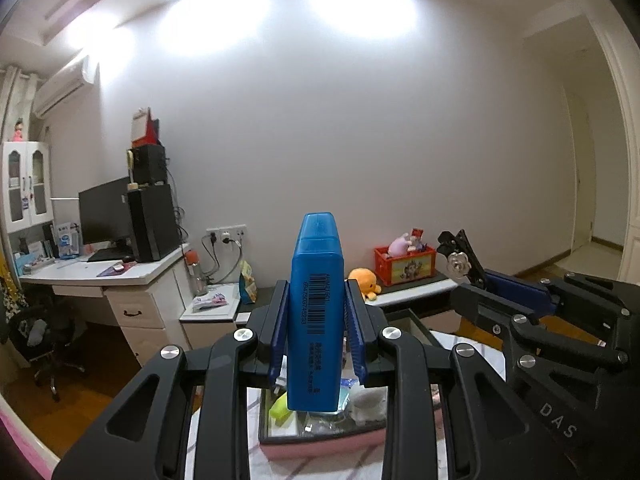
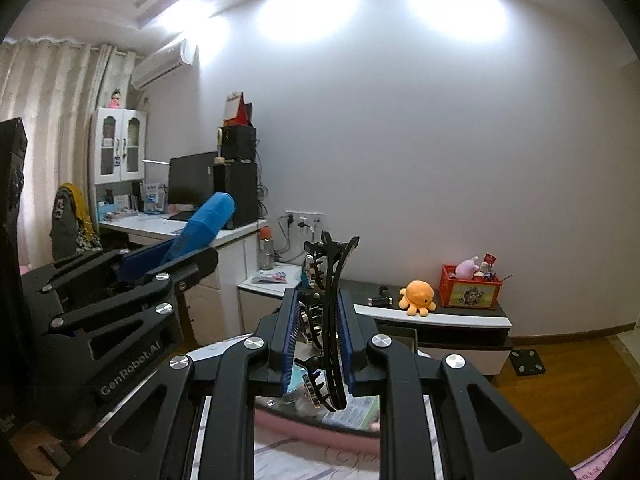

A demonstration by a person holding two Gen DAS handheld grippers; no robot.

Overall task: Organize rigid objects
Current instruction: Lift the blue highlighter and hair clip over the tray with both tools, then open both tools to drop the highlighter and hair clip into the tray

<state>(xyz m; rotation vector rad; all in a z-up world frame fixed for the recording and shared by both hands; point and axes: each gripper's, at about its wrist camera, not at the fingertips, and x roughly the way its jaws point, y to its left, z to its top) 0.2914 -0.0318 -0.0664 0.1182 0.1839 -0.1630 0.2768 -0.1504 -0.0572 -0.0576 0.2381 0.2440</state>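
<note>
My left gripper [image 1: 317, 286] is shut on a blue rectangular marker-like case [image 1: 316, 248] with a barcode on its side. The case stands upright between the blue pads. In the right wrist view the case [image 2: 210, 216] shows tilted at the left, in the left gripper [image 2: 168, 258]. My right gripper [image 2: 318, 296] is shut on a black hair claw clip [image 2: 334, 280], teeth to the left. In the left wrist view this clip [image 1: 460, 256] bears a small metal flower and sticks out of the right gripper [image 1: 490, 280]. Both grippers hover above a pink-rimmed tray [image 1: 320, 444].
The tray [image 2: 312, 426] holds several small items on a striped cloth. Behind stand a white desk [image 1: 120, 276] with monitor and computer tower, and a low cabinet [image 2: 440, 320] with an orange octopus plush [image 2: 418, 296] and a red toy crate [image 2: 470, 292]. An office chair [image 1: 40, 336] stands at the left.
</note>
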